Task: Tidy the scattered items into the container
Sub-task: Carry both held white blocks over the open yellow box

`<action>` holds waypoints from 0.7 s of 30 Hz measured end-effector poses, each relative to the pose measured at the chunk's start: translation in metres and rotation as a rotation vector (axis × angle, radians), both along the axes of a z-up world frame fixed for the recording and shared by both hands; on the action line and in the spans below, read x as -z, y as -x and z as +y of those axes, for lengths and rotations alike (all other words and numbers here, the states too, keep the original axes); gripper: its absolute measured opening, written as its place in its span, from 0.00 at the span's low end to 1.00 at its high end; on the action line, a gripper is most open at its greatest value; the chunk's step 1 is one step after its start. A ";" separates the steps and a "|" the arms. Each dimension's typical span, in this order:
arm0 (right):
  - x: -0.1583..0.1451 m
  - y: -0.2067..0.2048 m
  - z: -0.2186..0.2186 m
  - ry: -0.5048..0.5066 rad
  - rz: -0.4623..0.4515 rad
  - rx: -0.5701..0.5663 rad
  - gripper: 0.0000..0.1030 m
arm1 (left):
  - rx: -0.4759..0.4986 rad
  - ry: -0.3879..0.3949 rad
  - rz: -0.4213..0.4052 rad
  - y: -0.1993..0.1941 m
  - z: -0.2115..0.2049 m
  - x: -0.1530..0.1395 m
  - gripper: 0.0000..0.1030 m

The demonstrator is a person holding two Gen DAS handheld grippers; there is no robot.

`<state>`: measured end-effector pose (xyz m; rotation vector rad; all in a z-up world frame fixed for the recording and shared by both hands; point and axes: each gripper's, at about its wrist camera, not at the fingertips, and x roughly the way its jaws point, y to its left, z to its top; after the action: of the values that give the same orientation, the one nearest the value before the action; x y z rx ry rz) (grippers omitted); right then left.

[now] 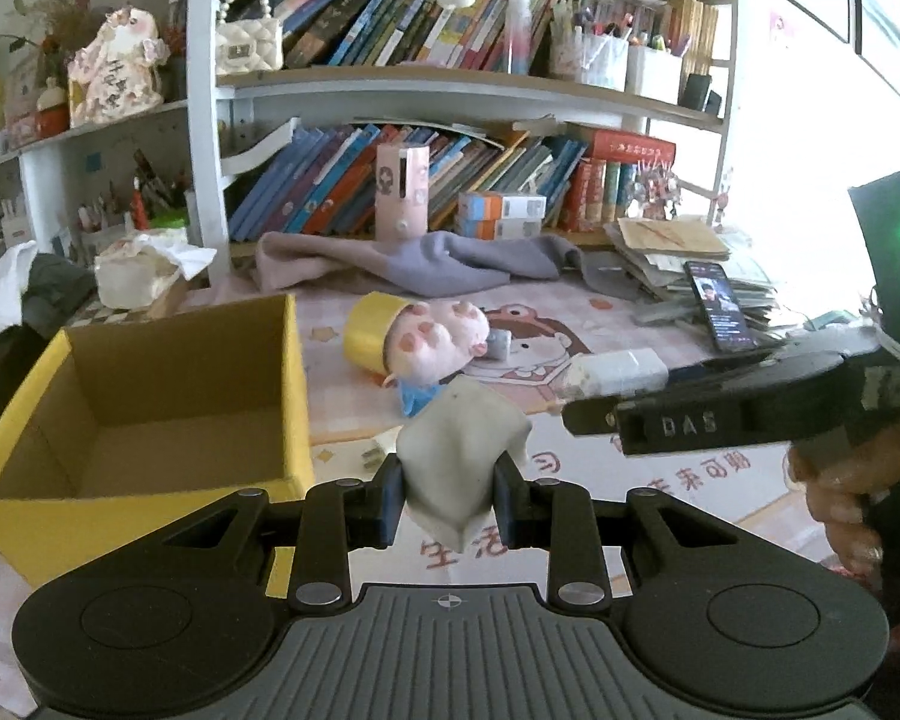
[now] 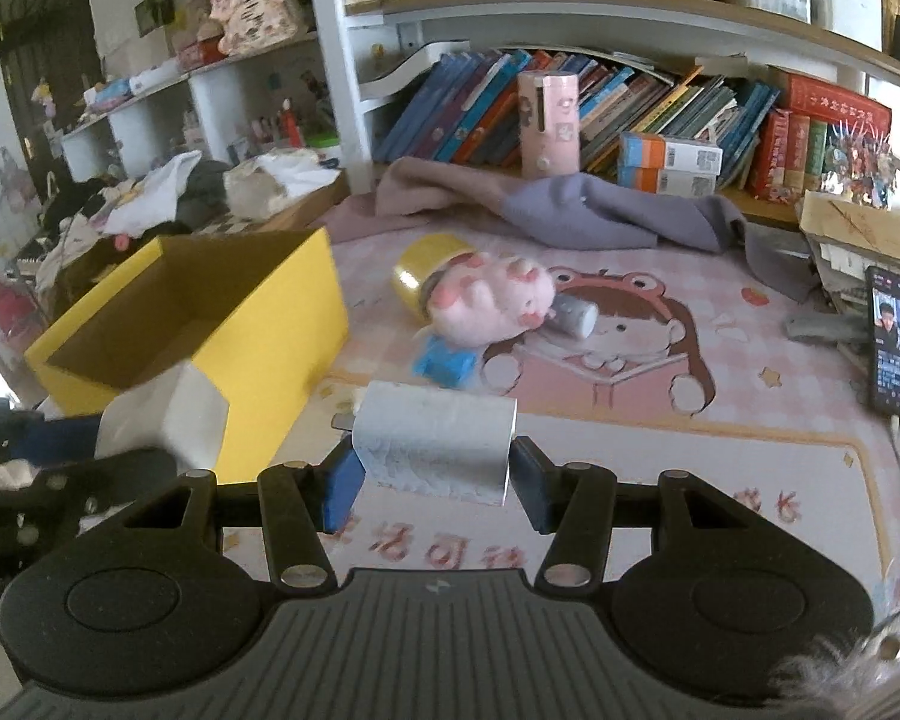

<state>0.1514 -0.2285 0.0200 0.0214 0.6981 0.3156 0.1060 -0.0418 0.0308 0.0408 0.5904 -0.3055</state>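
Yellow box [image 1: 150,396] sits open-topped on the pink desk mat [image 1: 660,480] and looks empty from the left wrist view. Everything below is placed relative to it.

Left gripper [image 1: 448,495]: jaws clamped on a small grey-white pouch [image 1: 459,450], held just right of the box's near corner, not yet over the opening.

Right gripper [image 2: 432,480]: jaws closed on a white charger block [image 2: 435,441], further right of the box, also short of it.

Still on the mat, right of the box and behind both grippers: pink plush toy [image 2: 492,297], yellow tape roll [image 2: 417,276] touching it, small grey cylinder [image 2: 573,312], blue piece [image 2: 444,363] under the plush.

Risks:
- Both hands converge on one opening; the grippers are close and could knock together.
- Pouch is soft and pinched at its lower part; it could slip or snag the box wall.
- Charger released before clearing the near wall would bounce off the rim or shove the box.
- Phone [image 2: 894,348] leaning well right of the box could be swept on later passes.
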 end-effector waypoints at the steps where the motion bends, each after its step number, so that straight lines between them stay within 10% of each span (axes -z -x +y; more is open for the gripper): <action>1: 0.000 0.006 0.005 0.003 0.000 0.001 0.49 | 0.000 0.005 0.001 0.004 0.005 0.000 0.28; 21: 0.006 0.104 0.097 0.026 0.014 -0.061 0.49 | -0.063 0.053 0.036 0.097 0.091 0.012 0.28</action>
<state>0.0476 -0.1320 0.0135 -0.0228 0.7177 0.3648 0.0093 0.0497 0.0193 -0.0341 0.6183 -0.2611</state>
